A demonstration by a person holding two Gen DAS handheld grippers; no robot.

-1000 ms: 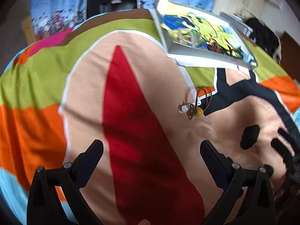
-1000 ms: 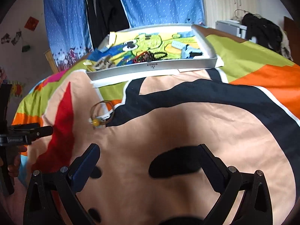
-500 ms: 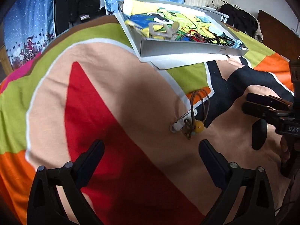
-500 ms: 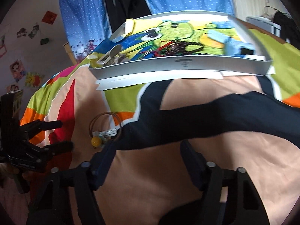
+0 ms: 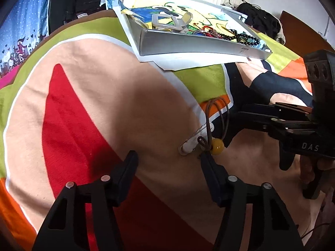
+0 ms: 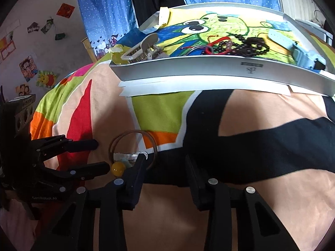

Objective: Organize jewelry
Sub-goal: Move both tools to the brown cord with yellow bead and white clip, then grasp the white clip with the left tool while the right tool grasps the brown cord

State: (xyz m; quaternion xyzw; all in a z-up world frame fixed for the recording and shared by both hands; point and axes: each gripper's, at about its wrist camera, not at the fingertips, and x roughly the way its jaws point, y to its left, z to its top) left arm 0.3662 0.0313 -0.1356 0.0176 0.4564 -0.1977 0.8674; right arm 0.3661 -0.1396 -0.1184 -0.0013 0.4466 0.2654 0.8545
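Brown cord bracelet (image 5: pixel 217 123) with yellow bead on the bedspread (image 5: pixel 100 96), between two spread hand-held grippers.

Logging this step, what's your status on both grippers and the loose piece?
Left gripper open, right gripper open, both empty. Cord bracelet with yellow bead lies on bedspread between them, short of tray. Nothing blocking.

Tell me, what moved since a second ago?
Both grippers came in toward the brown cord bracelet with the yellow bead and the clear clip on the blanket. The left gripper and right gripper narrowed but remain open; neither holds anything. The bracelet, clip and silver tray of jewelry stayed where they were.
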